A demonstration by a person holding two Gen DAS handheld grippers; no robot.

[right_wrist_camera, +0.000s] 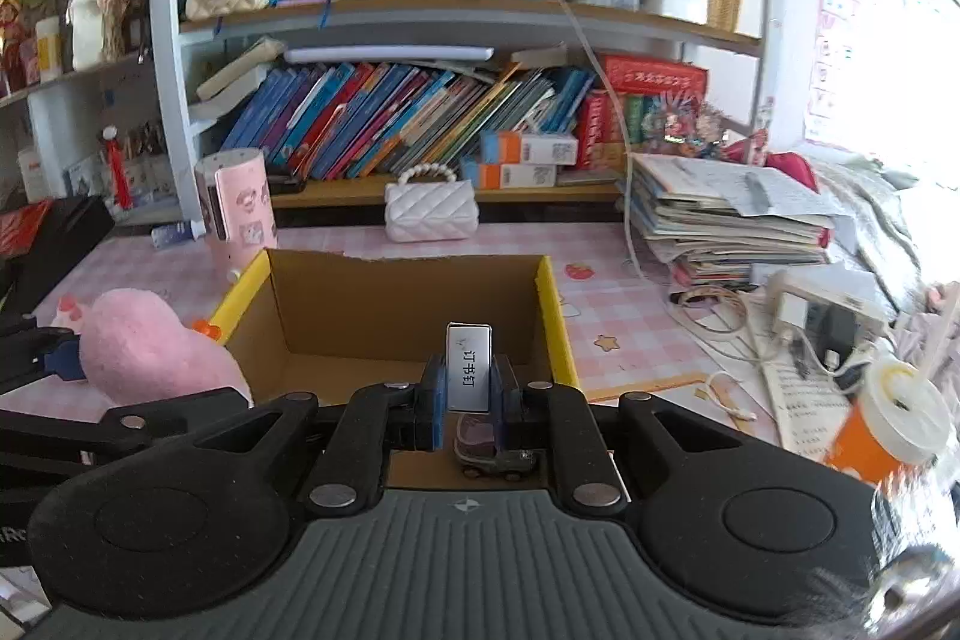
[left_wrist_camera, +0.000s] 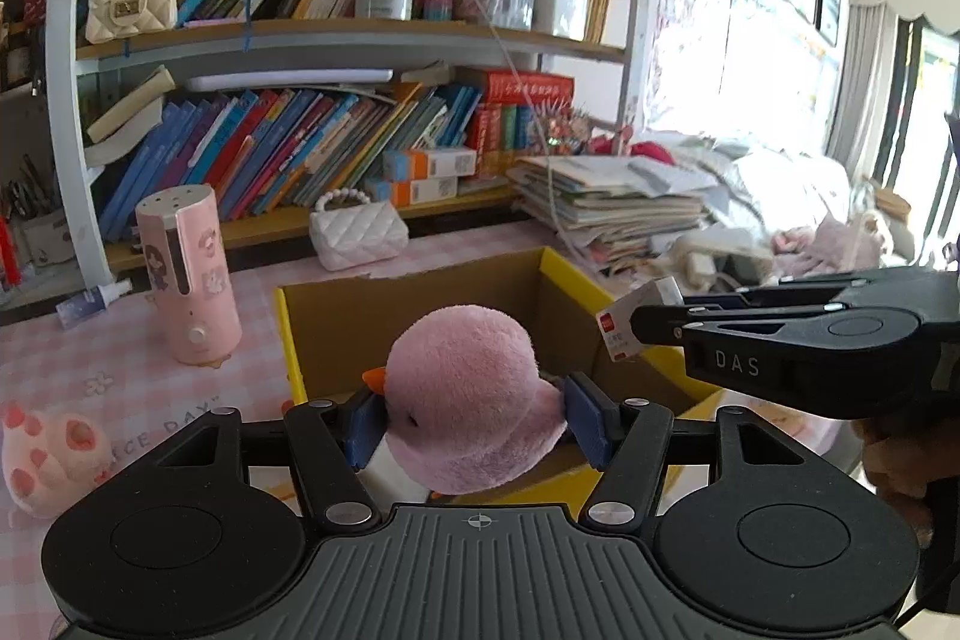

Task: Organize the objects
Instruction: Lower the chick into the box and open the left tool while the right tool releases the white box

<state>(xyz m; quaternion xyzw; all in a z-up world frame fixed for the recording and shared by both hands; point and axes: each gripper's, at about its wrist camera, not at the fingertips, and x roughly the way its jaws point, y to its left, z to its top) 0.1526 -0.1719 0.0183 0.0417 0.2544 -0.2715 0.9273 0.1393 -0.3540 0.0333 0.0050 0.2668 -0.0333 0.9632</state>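
Note:
My left gripper (left_wrist_camera: 477, 421) is shut on a pink plush duck (left_wrist_camera: 468, 400) with an orange beak, held just before the near rim of an open cardboard box (left_wrist_camera: 414, 316) with yellow flap edges. My right gripper (right_wrist_camera: 469, 394) is shut on a small white staple box (right_wrist_camera: 469, 367), held upright over the near part of the cardboard box (right_wrist_camera: 408, 304). A small toy car (right_wrist_camera: 495, 445) lies in the box under the right gripper. In the left wrist view the right gripper (left_wrist_camera: 645, 325) comes in from the right with the staple box (left_wrist_camera: 630, 319). The right wrist view shows the duck (right_wrist_camera: 150, 349) at the left.
A pink cylindrical humidifier (left_wrist_camera: 186, 274) and a plush paw slipper (left_wrist_camera: 45, 451) sit on the pink checked table (right_wrist_camera: 630, 316) left of the box. A white quilted purse (left_wrist_camera: 358, 229) stands behind it. Stacked papers (right_wrist_camera: 729, 220), cables, chargers and an orange cup (right_wrist_camera: 888, 415) crowd the right. Bookshelves (left_wrist_camera: 336, 34) fill the back.

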